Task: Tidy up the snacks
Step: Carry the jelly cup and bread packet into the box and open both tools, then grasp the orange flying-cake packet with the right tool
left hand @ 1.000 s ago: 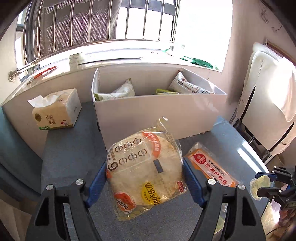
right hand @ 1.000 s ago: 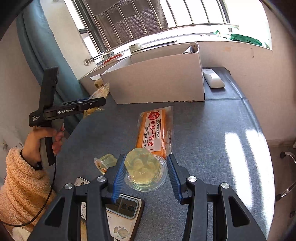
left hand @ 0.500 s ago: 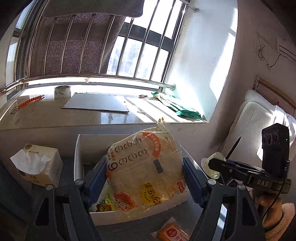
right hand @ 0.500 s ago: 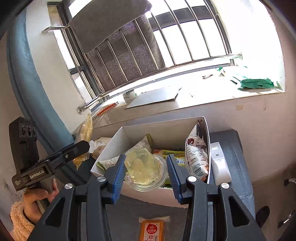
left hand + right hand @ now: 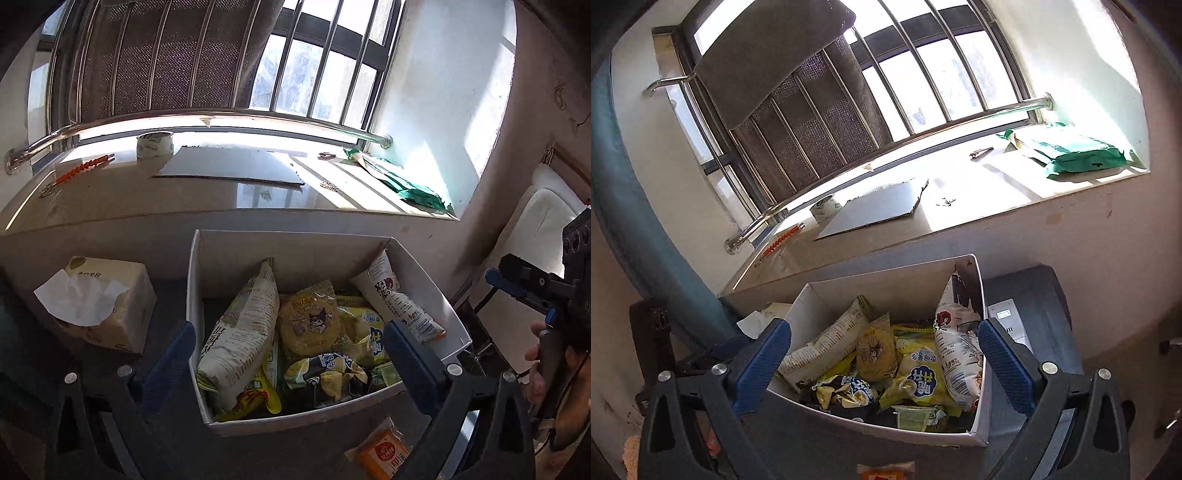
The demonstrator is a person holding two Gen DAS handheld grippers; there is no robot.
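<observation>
A white cardboard box [image 5: 258,424] holds several snack packets. It also shows in the right wrist view [image 5: 871,428]. My left gripper [image 5: 291,363] is open and empty above the box. My right gripper [image 5: 884,367] is open and empty above the box too. A round yellow cracker packet [image 5: 310,325] lies among the snacks. A clear jelly cup [image 5: 914,417] lies near the box's front wall. An orange snack packet [image 5: 384,452] lies on the table in front of the box, partly cut off; its edge shows in the right wrist view [image 5: 886,470].
A tissue box [image 5: 99,306] stands left of the white box. A white remote [image 5: 1010,323] lies right of the box. The window sill [image 5: 147,199] behind holds a tape roll [image 5: 154,144], a grey board [image 5: 232,166] and a green bag [image 5: 406,184].
Both grippers have opened. The round cracker packet left my left gripper and the jelly cup left my right gripper; both now lie in the box.
</observation>
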